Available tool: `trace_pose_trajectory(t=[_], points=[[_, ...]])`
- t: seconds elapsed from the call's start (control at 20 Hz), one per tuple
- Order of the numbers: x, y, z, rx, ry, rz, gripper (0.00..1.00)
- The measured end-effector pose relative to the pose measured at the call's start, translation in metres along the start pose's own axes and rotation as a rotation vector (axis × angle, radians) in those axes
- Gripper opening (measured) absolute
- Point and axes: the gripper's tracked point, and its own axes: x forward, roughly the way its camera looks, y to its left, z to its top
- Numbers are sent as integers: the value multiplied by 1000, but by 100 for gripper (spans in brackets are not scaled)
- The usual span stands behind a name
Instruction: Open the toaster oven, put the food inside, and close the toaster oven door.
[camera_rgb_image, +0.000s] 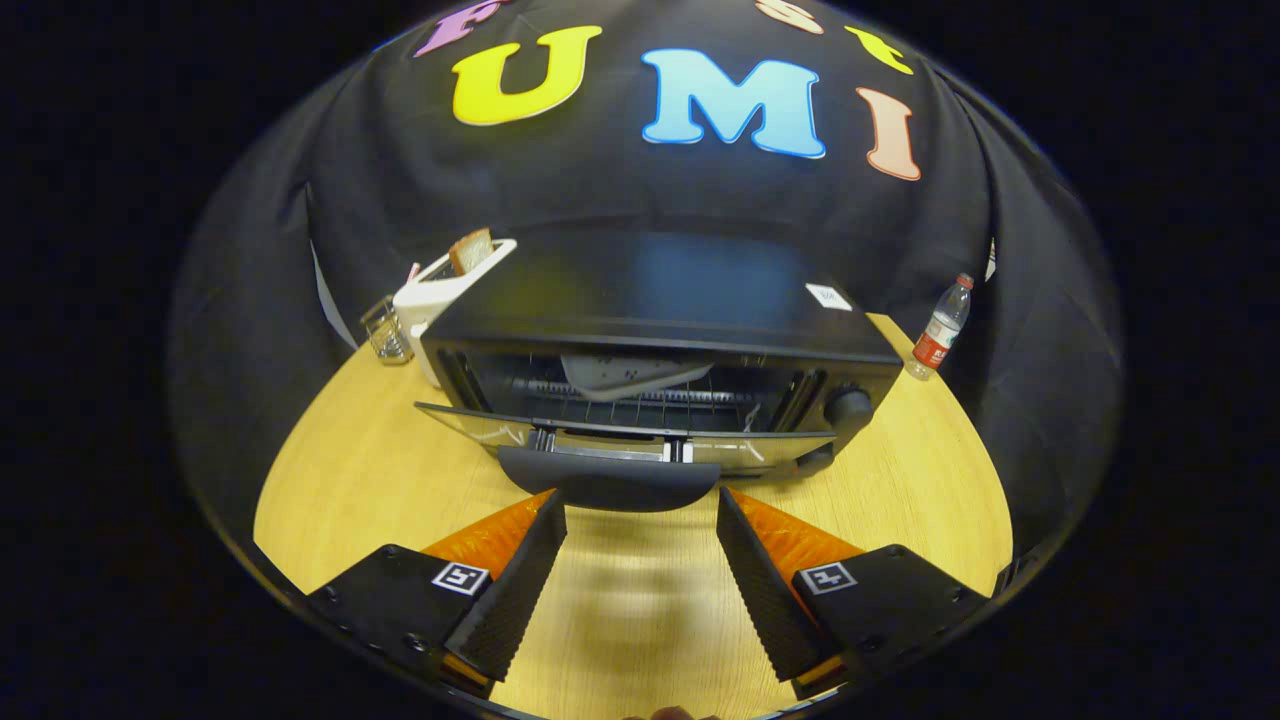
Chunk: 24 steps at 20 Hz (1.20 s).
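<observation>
With the food (636, 372) lying on the rack inside the toaster oven (660, 350) and its door (620, 445) hanging open, the tool (640, 520) is hovering wide open and empty just before the door handle (608, 482), so closing probably comes next.

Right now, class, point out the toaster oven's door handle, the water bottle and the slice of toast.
Door handle (608, 488): gripper view, middle of the bar, just ahead of the open fingers.
Water bottle (941, 331): gripper view, its label.
Slice of toast (471, 250): gripper view, its face, sticking out of the toaster.

hand-held gripper (641, 505): fingers apart, empty | toaster oven (660, 350) door (620, 440) down, handle (608, 482) just ahead
</observation>
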Motion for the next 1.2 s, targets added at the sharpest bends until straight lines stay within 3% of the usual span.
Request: trace_pose_trajectory(t=[0.25,0.55,0.9,1.2], points=[[-49,-25,59,12,-215,-34,96],[-110,-81,82,22,-396,-86,96],[-170,-129,86,30,-508,-130,96],[-202,-126,102,0,-566,-113,96]])
